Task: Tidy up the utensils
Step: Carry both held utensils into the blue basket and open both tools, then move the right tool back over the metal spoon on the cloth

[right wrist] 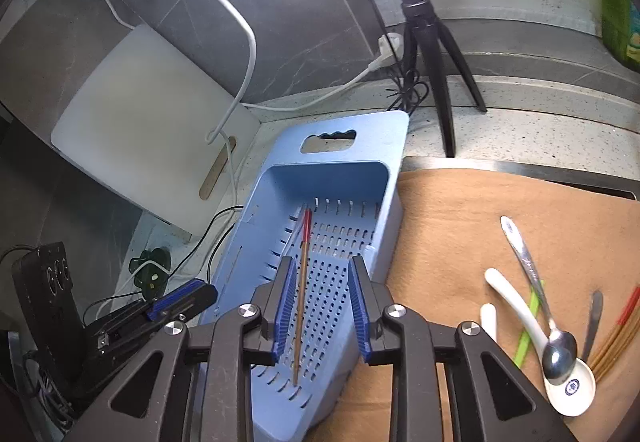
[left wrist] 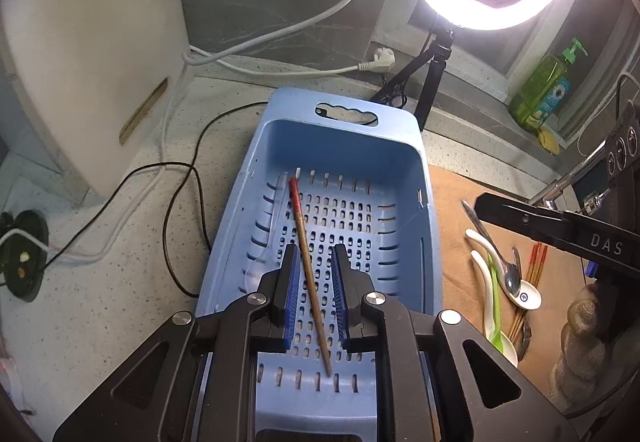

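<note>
1. Hovering over the blue basket (left wrist: 404,146) in the left wrist view, the left gripper (left wrist: 316,254) has its jaws slightly apart and grips nothing; a red-tipped chopstick (left wrist: 310,274) lies loose on the slotted floor beneath the gap, beside a clear plastic spoon (left wrist: 266,242). White spoons (left wrist: 502,262) and more chopsticks lie on the tan cloth (left wrist: 452,242) to the right.
2. In the right wrist view, the right gripper (right wrist: 320,274) stands open wider above the same basket, empty, the chopstick lying free below. A metal spoon (right wrist: 536,290) rests across a white spoon on the cloth.
</note>
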Motion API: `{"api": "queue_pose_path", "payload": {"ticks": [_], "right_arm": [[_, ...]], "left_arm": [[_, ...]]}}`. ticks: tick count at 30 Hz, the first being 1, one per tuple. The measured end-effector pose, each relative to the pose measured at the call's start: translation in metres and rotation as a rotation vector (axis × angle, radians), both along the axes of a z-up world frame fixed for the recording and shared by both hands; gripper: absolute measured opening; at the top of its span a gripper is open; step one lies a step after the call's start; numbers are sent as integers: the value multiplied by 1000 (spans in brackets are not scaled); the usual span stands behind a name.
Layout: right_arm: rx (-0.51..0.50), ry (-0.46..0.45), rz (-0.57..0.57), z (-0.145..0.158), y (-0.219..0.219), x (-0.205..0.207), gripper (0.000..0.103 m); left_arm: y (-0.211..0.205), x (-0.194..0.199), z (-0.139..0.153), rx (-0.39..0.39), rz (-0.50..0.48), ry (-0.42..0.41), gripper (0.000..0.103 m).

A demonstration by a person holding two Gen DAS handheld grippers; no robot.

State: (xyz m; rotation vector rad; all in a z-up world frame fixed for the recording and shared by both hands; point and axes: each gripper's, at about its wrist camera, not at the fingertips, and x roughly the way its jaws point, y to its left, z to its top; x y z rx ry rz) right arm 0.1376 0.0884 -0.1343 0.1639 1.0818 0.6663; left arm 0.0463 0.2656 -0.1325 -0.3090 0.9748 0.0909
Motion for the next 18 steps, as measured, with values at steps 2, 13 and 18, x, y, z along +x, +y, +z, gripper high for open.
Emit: {"api": "queue_pose_path", "payload": {"ticks": [2, 13, 18], "right_arm": [[2, -7, -6, 2, -11, -3, 28], [34, -71, -64, 17, -91, -21, 35], [97, -126, -124, 24, -150, -30, 46]], "left_arm": [[-1, -5, 2, -3, 10, -1, 14], [-34, -38, 21, -6, 33, -34, 42], [-63, -49, 27, -28, 14, -50, 50]]}}
